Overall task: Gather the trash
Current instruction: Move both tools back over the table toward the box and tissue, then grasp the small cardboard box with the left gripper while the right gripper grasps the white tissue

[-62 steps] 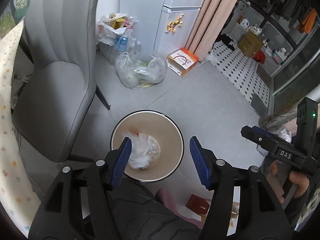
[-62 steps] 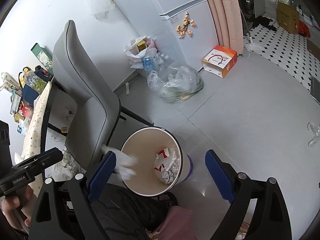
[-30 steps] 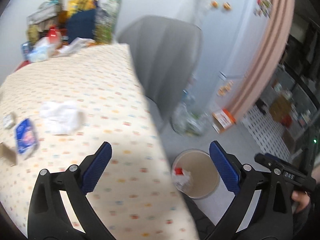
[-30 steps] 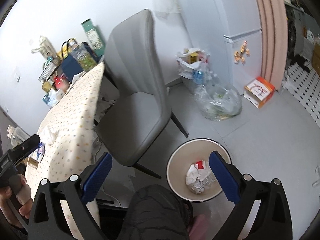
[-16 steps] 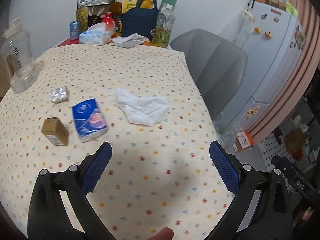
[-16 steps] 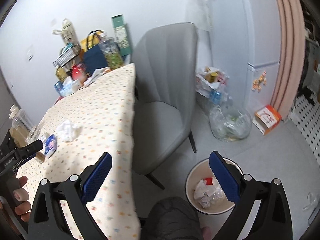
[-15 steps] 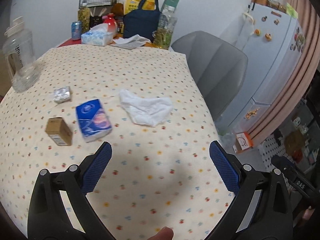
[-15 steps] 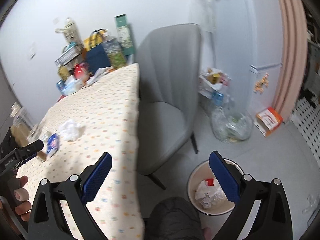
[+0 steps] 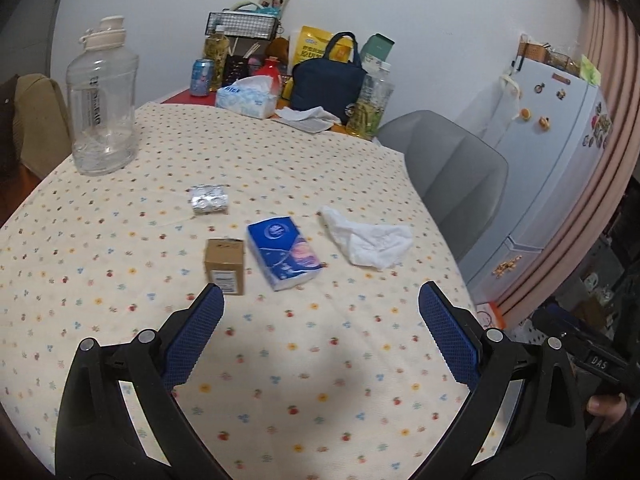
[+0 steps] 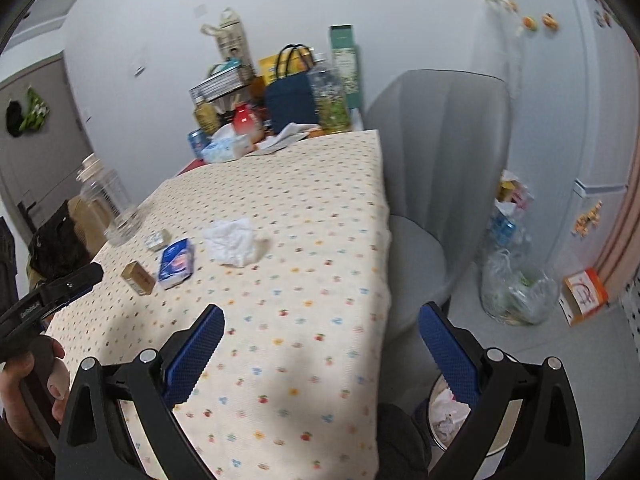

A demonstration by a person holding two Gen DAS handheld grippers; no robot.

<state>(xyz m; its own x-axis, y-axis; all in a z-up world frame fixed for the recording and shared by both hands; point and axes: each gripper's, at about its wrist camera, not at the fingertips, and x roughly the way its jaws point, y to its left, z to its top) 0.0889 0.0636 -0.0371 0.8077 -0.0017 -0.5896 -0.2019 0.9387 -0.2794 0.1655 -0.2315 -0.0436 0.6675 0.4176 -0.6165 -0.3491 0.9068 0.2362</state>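
On the dotted tablecloth (image 9: 280, 360) lie a crumpled white tissue (image 9: 370, 242), a blue tissue pack (image 9: 282, 252), a small brown box (image 9: 225, 264) and a silver foil wad (image 9: 209, 199). My left gripper (image 9: 320, 320) is open and empty, just short of the box and pack. My right gripper (image 10: 320, 336) is open and empty over the table's near right edge; the tissue (image 10: 236, 242), pack (image 10: 175, 263) and box (image 10: 138, 278) lie further off to its left. The trash bin (image 10: 452, 420) with crumpled paper stands on the floor, low right.
A big clear water jug (image 9: 102, 100) stands at the far left of the table. A tissue box (image 9: 246, 100), navy bag (image 9: 326, 80), bottles and cans crowd the far end. A grey chair (image 10: 432, 184) stands right of the table. Full plastic bags (image 10: 516, 292) and a fridge (image 9: 560, 152) lie beyond.
Both grippers have swung up from the bin to the table. The left view has shifted so the box and pack sit closer and nearer the middle. The bin has slid to the right view's bottom edge.
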